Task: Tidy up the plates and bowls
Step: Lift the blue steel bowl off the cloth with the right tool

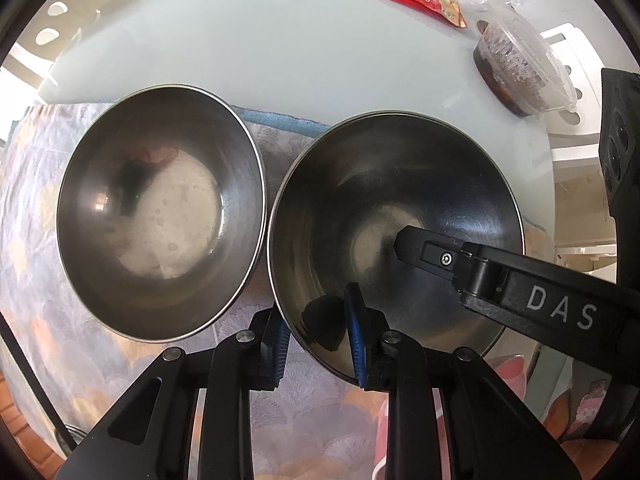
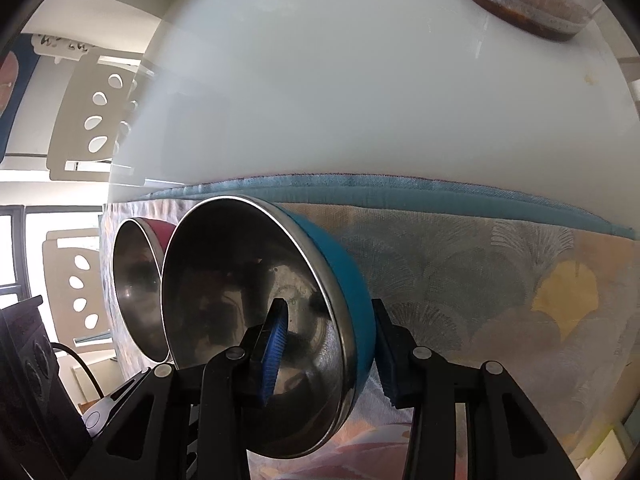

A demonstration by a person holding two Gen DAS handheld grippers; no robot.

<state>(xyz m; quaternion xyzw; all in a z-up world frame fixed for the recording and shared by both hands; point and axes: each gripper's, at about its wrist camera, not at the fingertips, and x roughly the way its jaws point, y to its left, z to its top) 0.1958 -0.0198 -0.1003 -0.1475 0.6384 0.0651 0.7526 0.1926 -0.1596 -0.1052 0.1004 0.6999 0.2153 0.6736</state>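
Pretty early days: both steel bowls sit side by side on the patterned cloth (image 2: pixel 480 280), unstacked. The left claw (image 1: pixel 320 344) and right claw (image 2: pixel 328 344) each pinch the blue bowl (image 1: pixel 396 220) rim; the red bowl (image 1: pixel 160 208) waits untouched.

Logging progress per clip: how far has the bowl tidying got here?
Done: nothing stacked yet; the red bowl and blue bowl sit side by side on the patterned cloth. In hand: both the left tongs and right tongs are clamped on the blue bowl's rim. Left: lifting it and nesting the two.
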